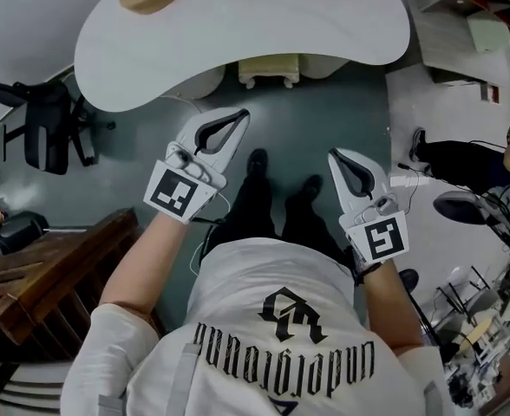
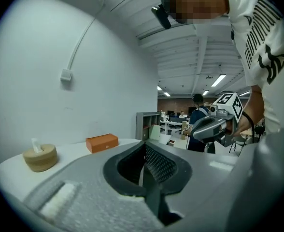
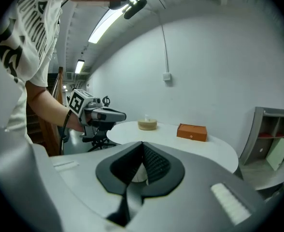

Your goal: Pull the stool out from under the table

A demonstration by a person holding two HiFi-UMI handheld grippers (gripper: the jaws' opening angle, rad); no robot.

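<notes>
Stands facing white table (image 1: 107, 55), shoes (image 1: 257, 161) on floor near its front edge. Holds left gripper (image 1: 238, 120) and right gripper (image 1: 337, 159) out in front, well apart from each other, tips aimed toward table. Has both clenched tight, jaws together, nothing between them in either gripper view. Finds stool (image 1: 268, 69) tucked under table's near edge, about mid-table, with only its cream front part and short legs showing in head view; not made out in gripper views. Touches nothing.

Reads as approach step: pull not begun, stool fully home under tabletop. Notes round wooden tissue holder (image 2: 40, 157) and orange box (image 2: 102, 142) on tabletop, both clear of the job.

Next likely calls for bending down and lowering one or both grippers to stool's rim or leg. Must open jaws first, since shut jaws cannot take hold. Then needs firm closure and a straight pull back toward feet. Needs a step back too, shoes standing right in stool's path. Could clip table edge on way down, or tip stool if pulled from one side.
</notes>
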